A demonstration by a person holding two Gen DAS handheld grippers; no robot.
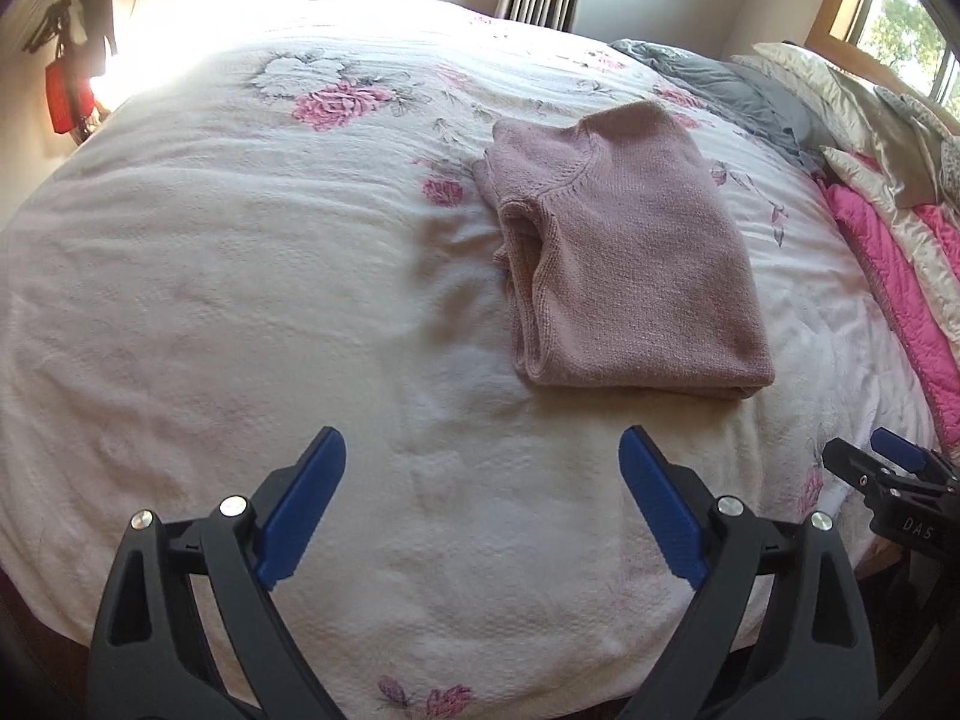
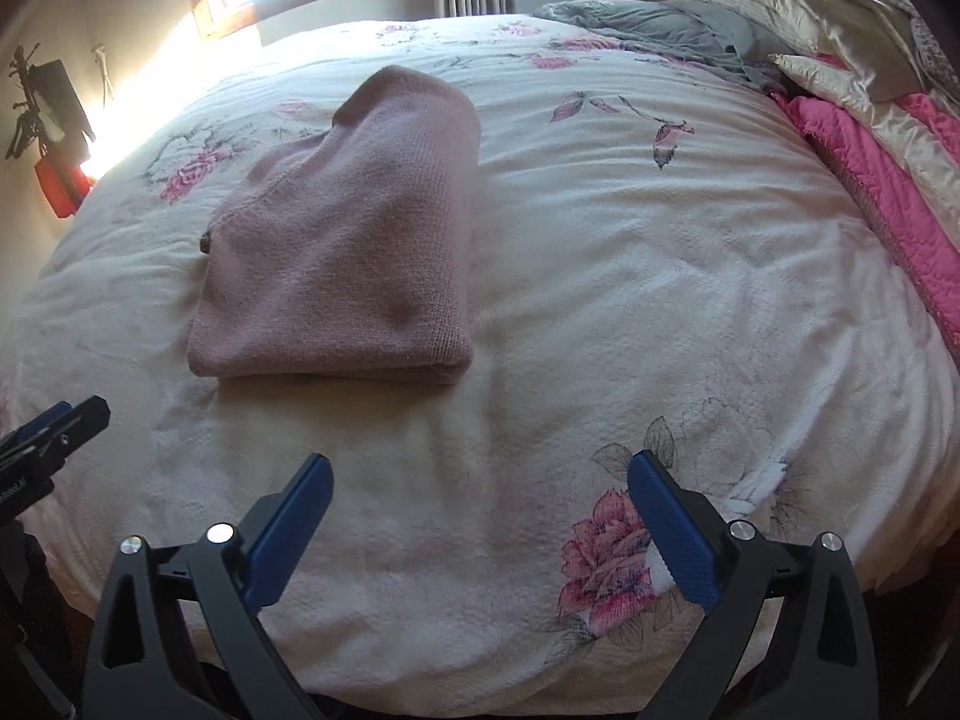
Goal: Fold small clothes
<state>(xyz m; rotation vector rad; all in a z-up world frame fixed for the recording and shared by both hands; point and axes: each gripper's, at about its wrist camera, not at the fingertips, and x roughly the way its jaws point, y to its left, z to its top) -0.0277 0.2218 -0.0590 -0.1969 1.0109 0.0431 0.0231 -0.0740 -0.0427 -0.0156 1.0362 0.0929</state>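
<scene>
The folded pink sweater (image 1: 624,258) lies on the floral bedspread (image 1: 240,276), long axis running 12 to 6. It sits at 1 o'clock from the left gripper (image 1: 483,501) and 11 o'clock from the right gripper (image 2: 480,525), between the 2. Both grippers are spread and hold nothing; neither looks clearly nearer.

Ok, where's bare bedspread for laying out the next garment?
Free: the white floral bedspread left of the folded pink knitted sweater, and the strip between it and both open grippers. Crowded: far right, grey blanket, cream pillows, pink quilt.
</scene>
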